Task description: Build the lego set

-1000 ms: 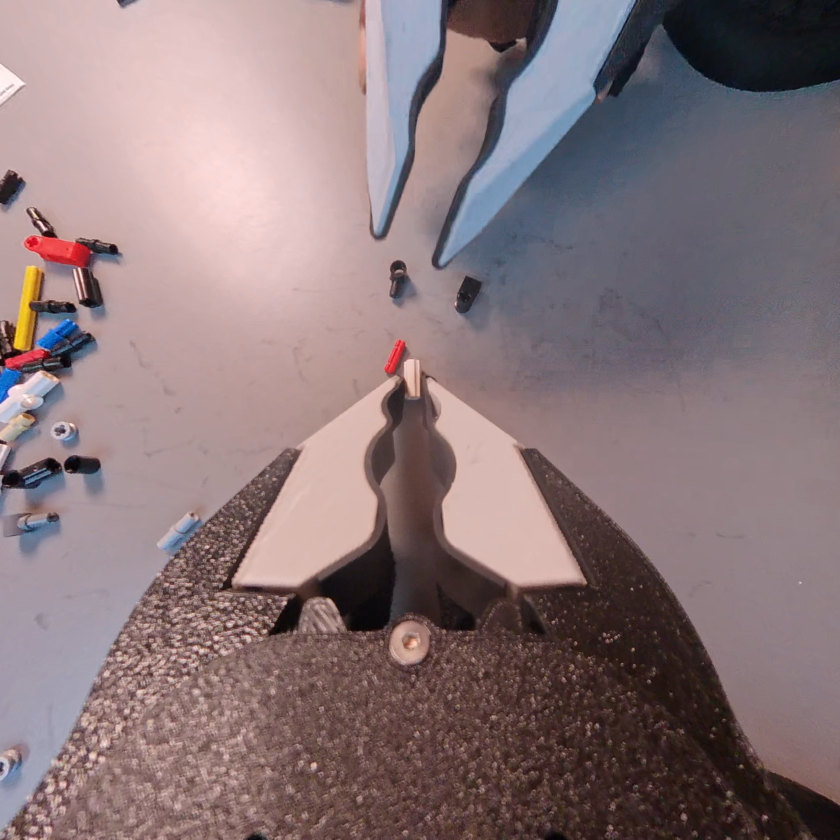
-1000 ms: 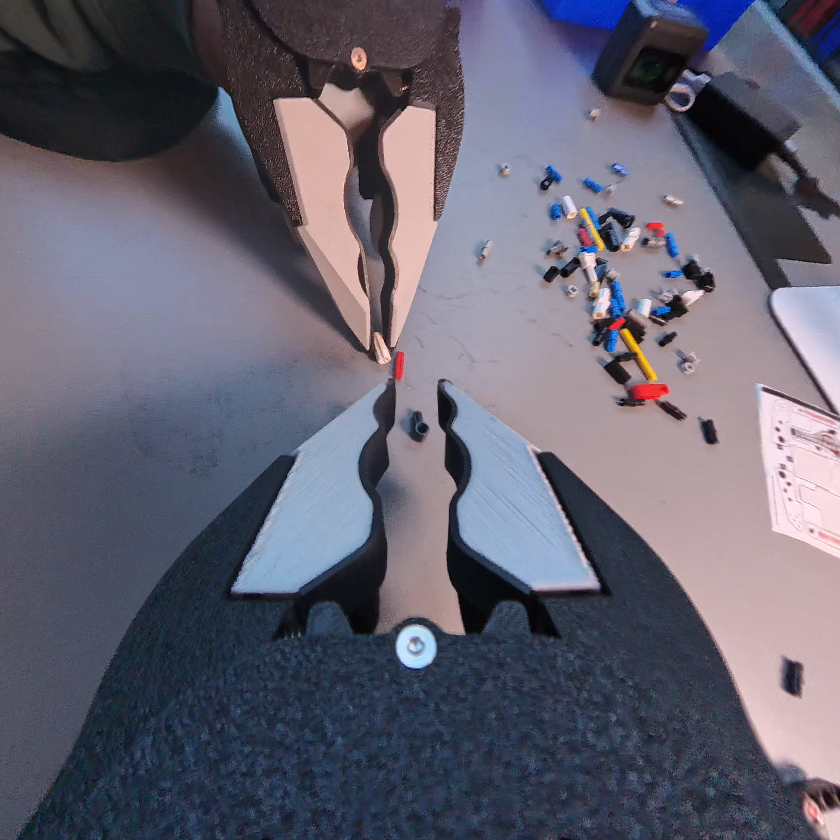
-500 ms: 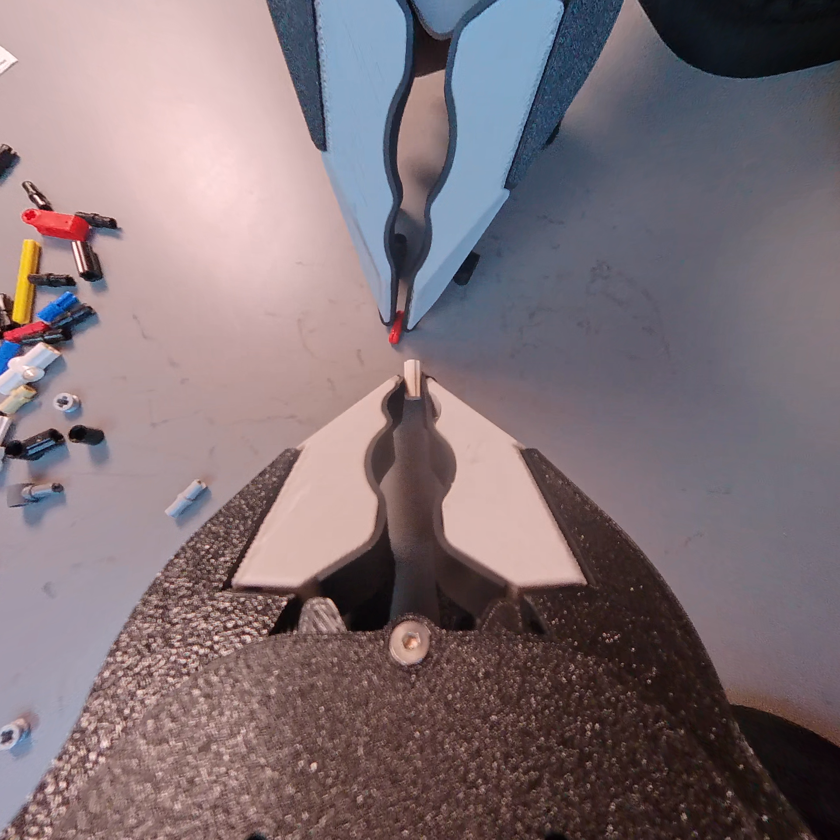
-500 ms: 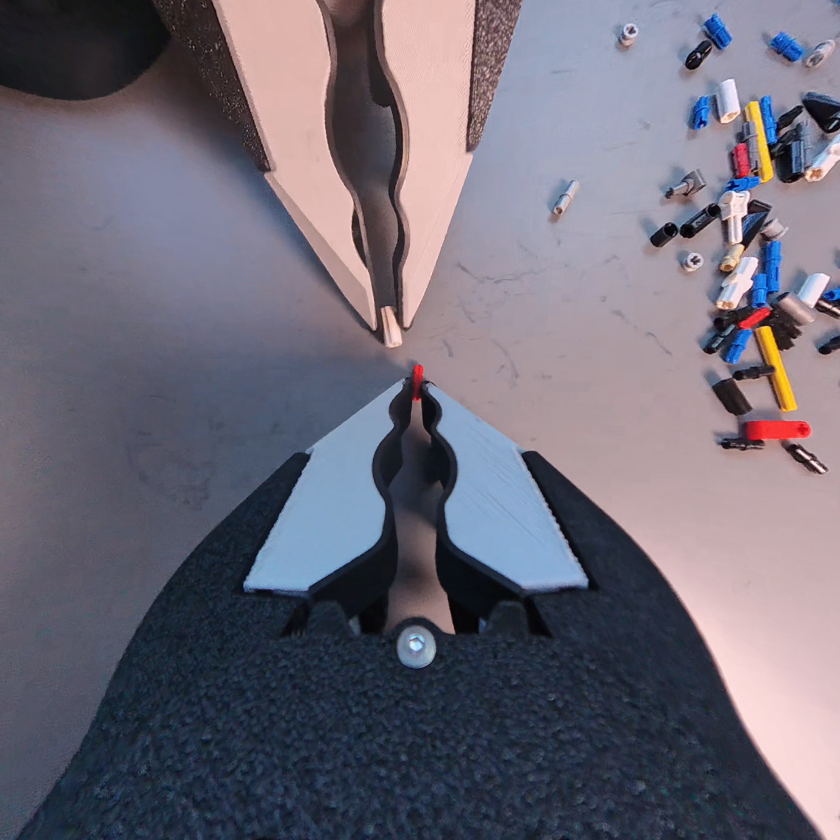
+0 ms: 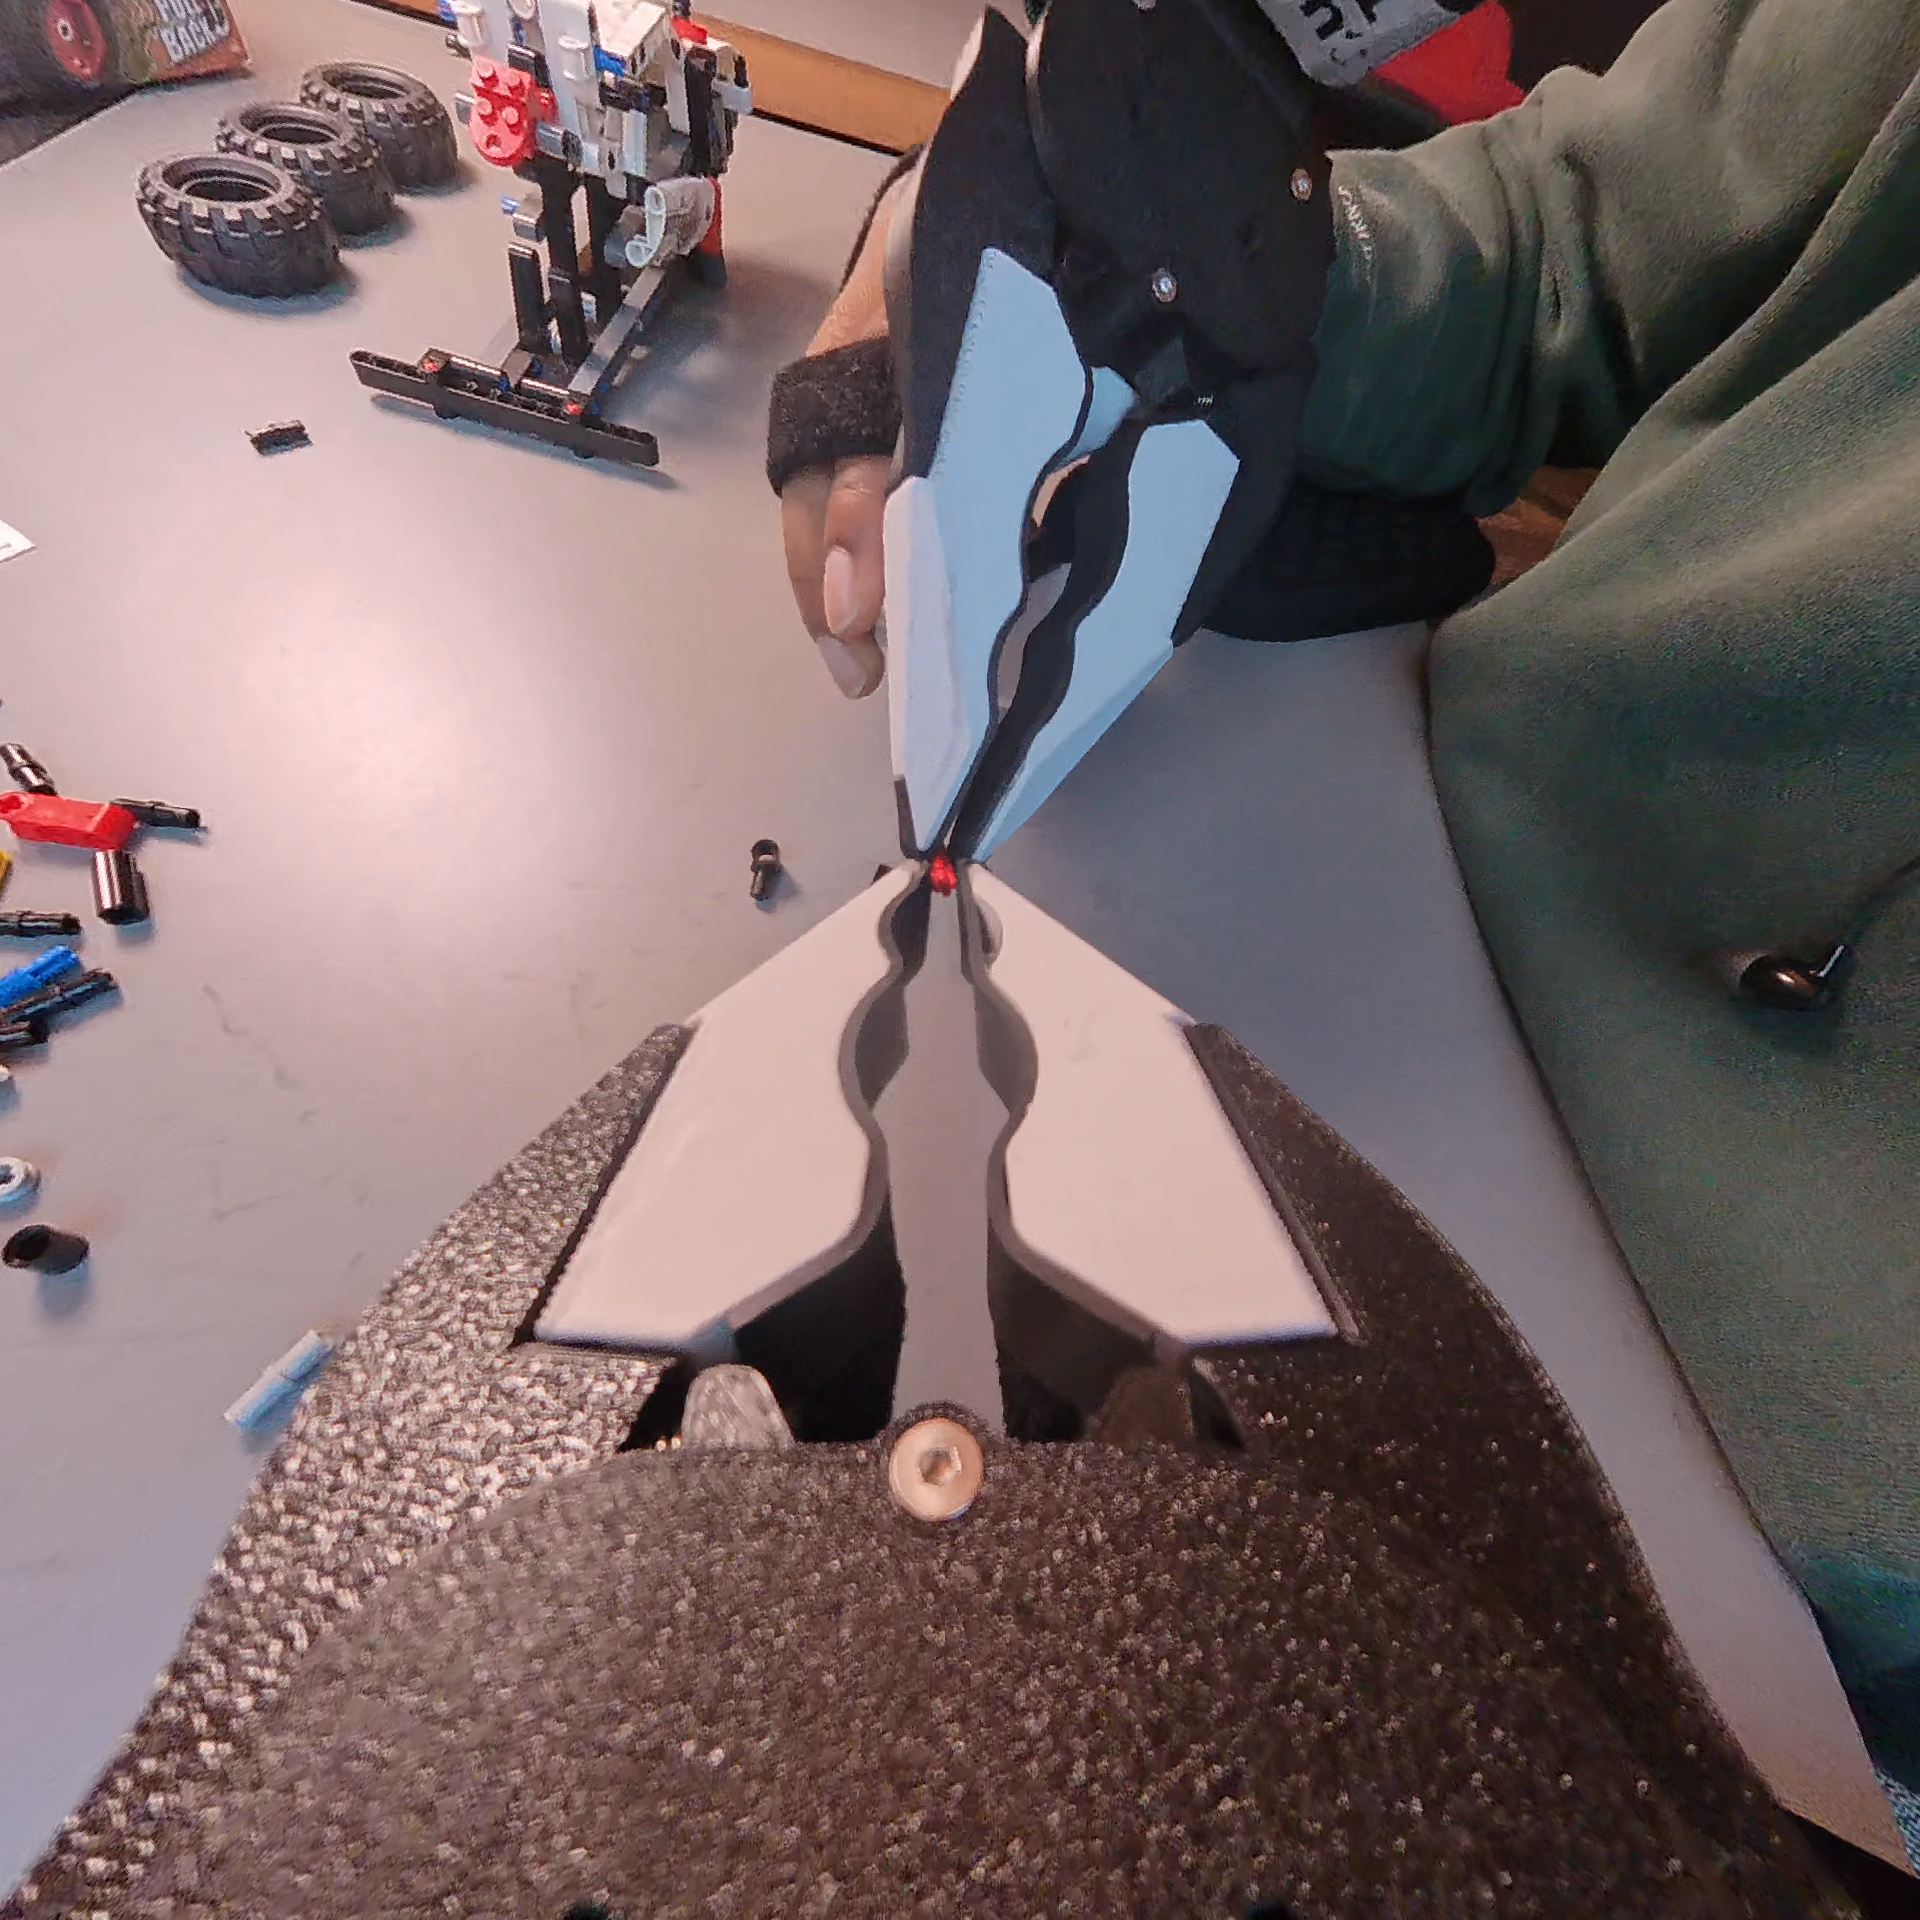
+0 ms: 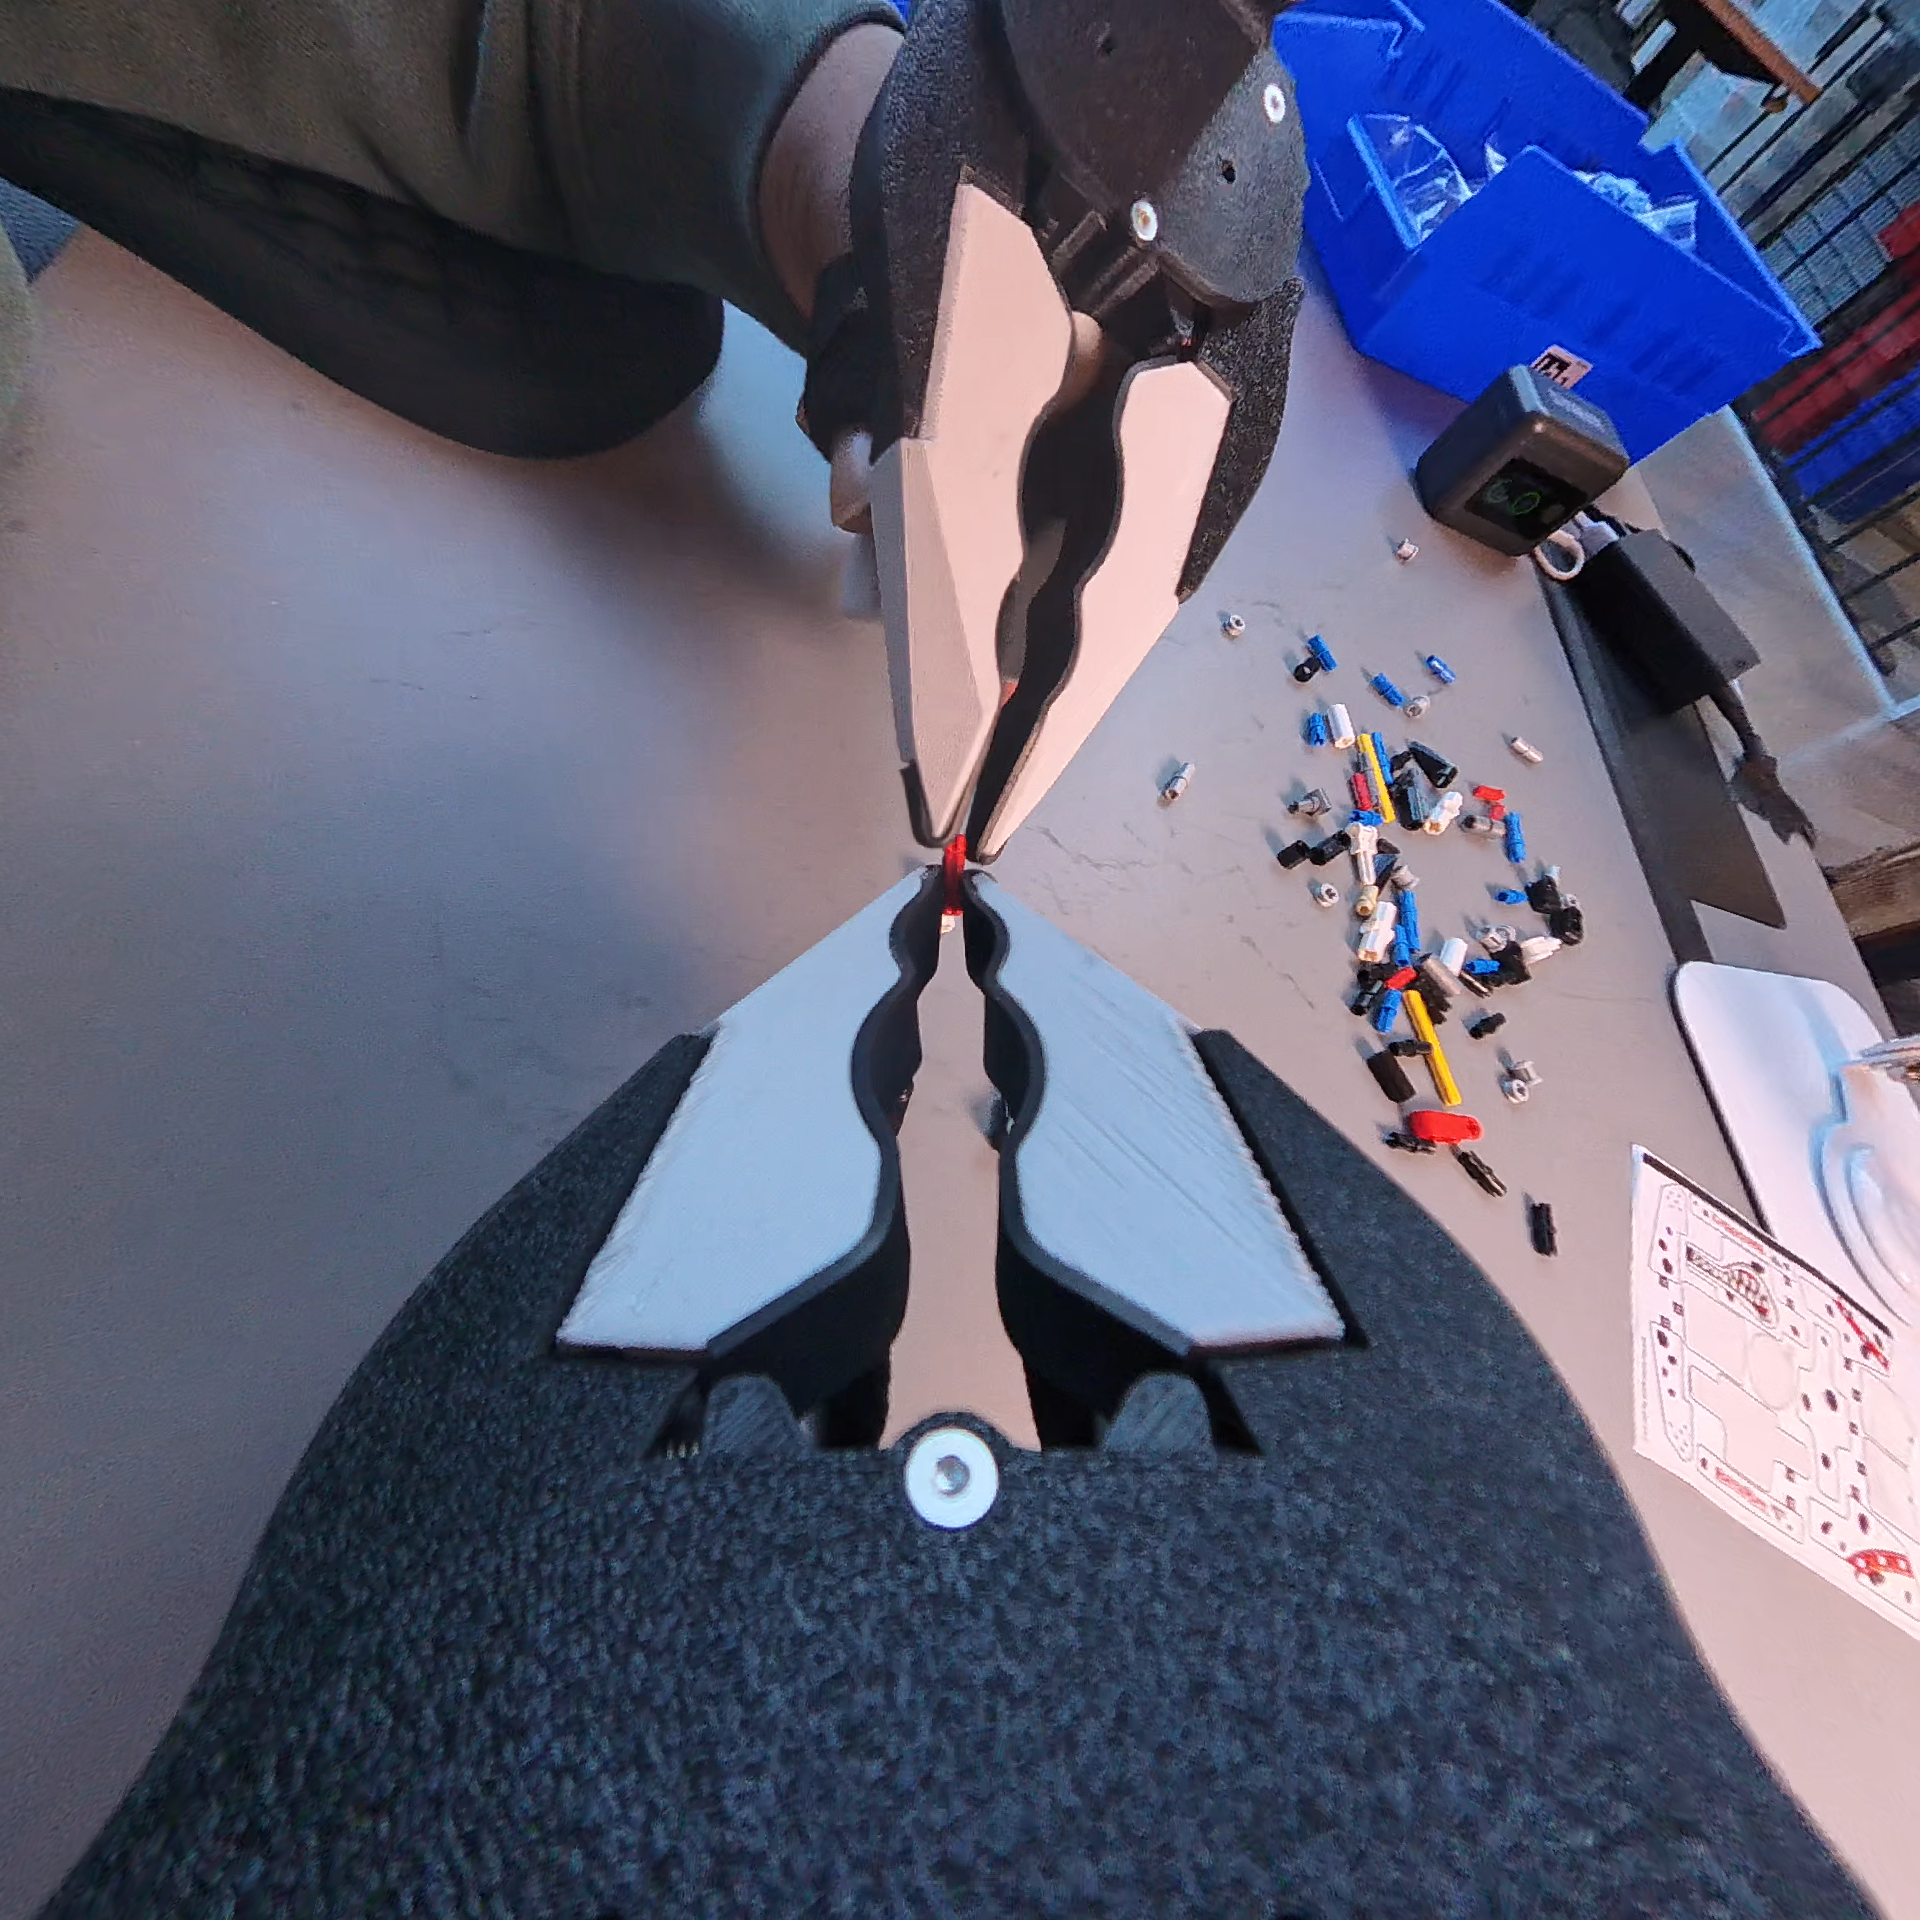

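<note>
Red pin | pinched between right tongs | left tongs touching (tip-to-tip)

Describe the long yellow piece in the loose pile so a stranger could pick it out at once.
In the right wrist view, start at the printed sheet near the grey table's right edge and go up-left to the scattered pile of small parts. At the pile's near end lies the yellow stick, just above a red piece. Its neighbours are short; it is long, thin and yellow.

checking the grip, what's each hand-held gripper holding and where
Right hand-held gripper pinches a red pin at one end, fingertips only. Left hand-held gripper is shut at the pin's other end; its own piece cannot be seen.
</note>
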Demonstrator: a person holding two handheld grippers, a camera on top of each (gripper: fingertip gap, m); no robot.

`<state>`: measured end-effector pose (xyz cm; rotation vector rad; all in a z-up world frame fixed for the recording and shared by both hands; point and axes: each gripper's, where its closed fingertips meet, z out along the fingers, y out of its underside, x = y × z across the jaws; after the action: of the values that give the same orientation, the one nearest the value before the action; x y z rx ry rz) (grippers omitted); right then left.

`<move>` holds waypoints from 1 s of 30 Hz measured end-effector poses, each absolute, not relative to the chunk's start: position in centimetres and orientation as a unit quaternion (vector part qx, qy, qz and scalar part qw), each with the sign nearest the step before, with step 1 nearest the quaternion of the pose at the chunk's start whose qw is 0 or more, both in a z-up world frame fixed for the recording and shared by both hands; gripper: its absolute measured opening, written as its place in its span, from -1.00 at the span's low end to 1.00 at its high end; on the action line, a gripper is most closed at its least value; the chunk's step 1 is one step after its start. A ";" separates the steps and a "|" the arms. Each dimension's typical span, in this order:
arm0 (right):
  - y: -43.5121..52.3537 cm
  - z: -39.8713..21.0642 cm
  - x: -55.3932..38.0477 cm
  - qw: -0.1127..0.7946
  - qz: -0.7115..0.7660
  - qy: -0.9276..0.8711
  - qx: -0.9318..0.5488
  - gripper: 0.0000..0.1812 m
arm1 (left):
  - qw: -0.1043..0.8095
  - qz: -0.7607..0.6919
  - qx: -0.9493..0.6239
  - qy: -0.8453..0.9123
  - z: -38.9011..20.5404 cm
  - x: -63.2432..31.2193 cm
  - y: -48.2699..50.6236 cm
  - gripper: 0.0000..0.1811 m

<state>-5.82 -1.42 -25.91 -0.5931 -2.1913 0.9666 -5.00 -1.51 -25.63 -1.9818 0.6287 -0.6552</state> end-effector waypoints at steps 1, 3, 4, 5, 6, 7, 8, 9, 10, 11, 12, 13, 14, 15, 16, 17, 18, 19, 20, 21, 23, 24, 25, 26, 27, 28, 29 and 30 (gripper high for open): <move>-1.4 -25.9 -5.8 0.335 0.367 -0.839 -0.223 -0.96 | 0.462 -0.270 -0.805 0.254 -25.6 -5.0 -1.5 -0.95; -1.5 -25.7 -5.6 0.339 0.367 -0.838 -0.219 -0.96 | 0.462 -0.278 -0.803 0.254 -25.5 -4.8 -1.6 -0.95; -1.5 -25.6 -5.6 0.342 0.371 -0.835 -0.218 -0.96 | 0.464 -0.281 -0.801 0.253 -25.4 -4.8 -1.6 -0.95; -1.6 -25.3 -5.6 0.343 0.379 -0.831 -0.219 -0.96 | 0.467 -0.283 -0.798 0.254 -25.3 -4.8 -1.6 -0.96; -1.6 -25.0 -5.5 0.345 0.389 -0.825 -0.222 -0.96 | 0.474 -0.284 -0.793 0.255 -24.9 -4.7 -1.6 -0.96; -1.6 -24.3 -5.5 0.347 0.409 -0.813 -0.227 -0.96 | 0.487 -0.286 -0.785 0.256 -24.4 -4.7 -1.6 -0.96; -1.7 -23.5 -5.4 0.340 0.439 -0.797 -0.237 -0.96 | 0.503 -0.290 -0.773 0.256 -23.6 -4.7 -1.6 -0.96; -1.8 -22.6 -5.3 0.325 0.474 -0.779 -0.249 -0.96 | 0.522 -0.295 -0.758 0.259 -22.7 -4.6 -1.7 -0.96; -1.9 -21.8 -5.1 0.309 0.506 -0.762 -0.259 -0.94 | 0.539 -0.299 -0.743 0.261 -21.9 -4.5 -1.8 -0.96; -1.9 -21.0 -4.9 0.296 0.535 -0.745 -0.265 -0.92 | 0.553 -0.302 -0.731 0.262 -21.1 -4.4 -1.9 -0.96; -2.0 -20.4 -4.8 0.285 0.557 -0.732 -0.269 -0.91 | 0.566 -0.306 -0.720 0.262 -20.4 -4.4 -2.0 -0.96; -2.1 -20.0 -4.7 0.278 0.572 -0.723 -0.271 -0.91 | 0.576 -0.308 -0.711 0.262 -19.9 -4.3 -2.1 -0.96; -2.1 -19.8 -4.7 0.275 0.580 -0.716 -0.273 -0.91 | 0.582 -0.310 -0.704 0.263 -19.5 -4.3 -2.2 -0.96; -2.1 -19.6 -4.6 0.273 0.588 -0.711 -0.274 -0.91 | 0.587 -0.312 -0.699 0.264 -19.2 -4.2 -2.3 -0.96; -2.2 -19.5 -4.6 0.269 0.595 -0.706 -0.275 -0.91 | 0.591 -0.314 -0.695 0.265 -19.0 -4.1 -2.4 -0.96; -2.3 -19.3 -4.6 0.266 0.600 -0.702 -0.274 -0.92 | 0.593 -0.315 -0.692 0.265 -18.9 -4.1 -2.4 -0.96; -2.4 -19.2 -4.6 0.265 0.605 -0.699 -0.274 -0.92 | 0.594 -0.315 -0.691 0.266 -18.9 -4.0 -2.4 -0.96; -2.5 -19.1 -4.6 0.264 0.608 -0.697 -0.274 -0.92 | 0.595 -0.315 -0.690 0.268 -18.8 -4.0 -2.5 -0.96; -2.5 -19.1 -4.5 0.261 0.611 -0.695 -0.274 -0.93 | 0.596 -0.316 -0.688 0.268 -18.8 -3.9 -2.5 -0.97; -2.6 -19.1 -4.5 0.259 0.614 -0.693 -0.274 -0.93 | 0.595 -0.318 -0.688 0.268 -18.8 -3.8 -2.5 -0.96; -2.7 -19.1 -4.6 0.256 0.616 -0.692 -0.275 -0.94 | 0.593 -0.318 -0.689 0.270 -18.9 -3.7 -2.5 -0.96; -2.7 -19.1 -4.6 0.258 0.618 -0.690 -0.275 -0.95 | 0.593 -0.321 -0.687 0.269 -18.9 -3.6 -2.5 -0.96; -2.7 -19.1 -4.5 0.255 0.619 -0.690 -0.275 -0.95 | 0.593 -0.324 -0.686 0.269 -18.9 -3.6 -2.5 -0.96; -2.6 -19.1 -4.5 0.254 0.620 -0.689 -0.275 -0.95 | 0.593 -0.324 -0.686 0.269 -18.9 -3.6 -2.5 -0.96; -2.6 -19.1 -4.6 0.253 0.620 -0.690 -0.276 -0.95 | 0.592 -0.323 -0.688 0.268 -18.9 -3.6 -2.4 -0.96; -2.5 -19.3 -4.6 0.252 0.617 -0.692 -0.278 -0.95 | 0.588 -0.324 -0.692 0.266 -19.1 -3.7 -2.4 -0.96; -2.4 -19.6 -4.7 0.251 0.611 -0.696 -0.281 -0.95 | 0.582 -0.325 -0.698 0.262 -19.3 -3.8 -2.3 -0.96; -2.1 -19.9 -4.8 0.253 0.604 -0.700 -0.285 -0.96 | 0.574 -0.320 -0.710 0.254 -19.8 -4.2 -2.1 -0.91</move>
<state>-4.80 -2.09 -19.88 -0.7743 -1.9037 1.6421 -4.21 -2.14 -19.76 -1.6630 0.5949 -0.7497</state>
